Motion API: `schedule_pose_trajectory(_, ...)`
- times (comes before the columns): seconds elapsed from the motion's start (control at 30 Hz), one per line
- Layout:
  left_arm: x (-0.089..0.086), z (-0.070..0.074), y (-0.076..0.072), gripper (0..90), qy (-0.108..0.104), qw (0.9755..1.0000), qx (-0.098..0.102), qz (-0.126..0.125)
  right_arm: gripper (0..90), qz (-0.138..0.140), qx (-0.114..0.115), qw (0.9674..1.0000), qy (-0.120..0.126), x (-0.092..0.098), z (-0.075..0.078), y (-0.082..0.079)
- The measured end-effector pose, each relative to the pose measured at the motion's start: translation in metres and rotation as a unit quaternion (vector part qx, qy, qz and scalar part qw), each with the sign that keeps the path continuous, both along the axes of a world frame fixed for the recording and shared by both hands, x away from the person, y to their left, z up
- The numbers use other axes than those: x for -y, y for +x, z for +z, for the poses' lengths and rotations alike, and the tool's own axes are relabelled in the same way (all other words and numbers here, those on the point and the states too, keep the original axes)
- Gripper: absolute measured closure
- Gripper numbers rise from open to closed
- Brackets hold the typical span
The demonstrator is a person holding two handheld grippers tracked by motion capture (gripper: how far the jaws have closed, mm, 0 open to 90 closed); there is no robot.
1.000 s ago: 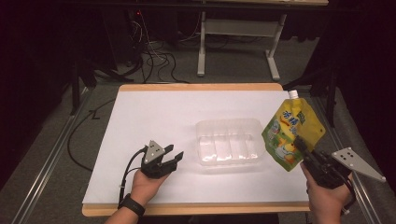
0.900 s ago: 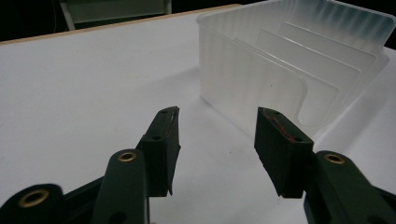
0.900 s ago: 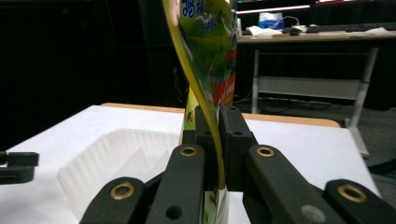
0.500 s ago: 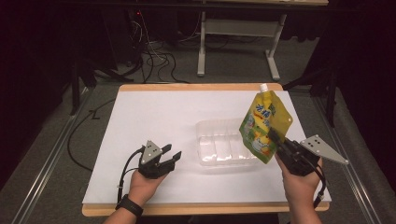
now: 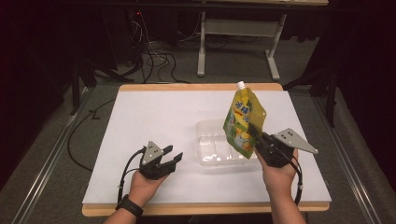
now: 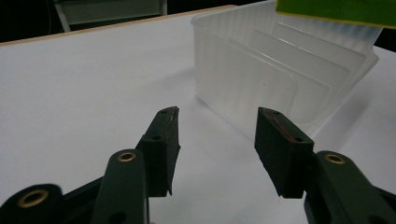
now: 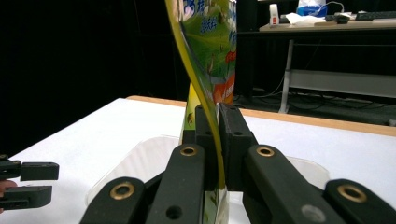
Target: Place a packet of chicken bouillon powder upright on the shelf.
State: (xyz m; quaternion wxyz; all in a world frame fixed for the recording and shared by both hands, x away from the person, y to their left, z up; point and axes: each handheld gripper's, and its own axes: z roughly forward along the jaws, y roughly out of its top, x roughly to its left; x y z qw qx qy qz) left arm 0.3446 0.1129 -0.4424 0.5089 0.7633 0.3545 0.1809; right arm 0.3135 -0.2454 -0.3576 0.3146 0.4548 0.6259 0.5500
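Pouch: yellow-green spouted foil pouch [image 5: 243,122] pinched by right gripper [image 5: 257,134] over clear plastic tray [image 5: 210,148].
Left gripper [image 5: 173,158]: half-open, empty beside tray.
Next: lower pouch into tray.

The pouch [image 5: 243,120] hides the tray's [image 5: 211,145] right end; its print is too small to read, its cap cut off in the right gripper view.

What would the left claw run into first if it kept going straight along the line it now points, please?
Most likely the clear plastic tray: it stands just ahead of the open left claw, slightly toward one side, with bare white table in between. How large the gap is cannot be judged.
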Motion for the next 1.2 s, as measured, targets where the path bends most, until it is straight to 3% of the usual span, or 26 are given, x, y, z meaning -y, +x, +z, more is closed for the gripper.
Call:
schedule_pose_trajectory(0.63,-0.004,0.003,-0.001,50.3,-0.006,1.0000,0.005,0.001,88.8,-0.017,-0.013,0.9997,-0.015,-0.029,-0.017,0.028)
schedule_pose_trajectory(1.2,-0.005,0.004,-0.001,50.3,-0.009,0.9999,0.007,0.000,88.8,-0.028,-0.019,0.9992,-0.019,-0.041,-0.028,0.035)
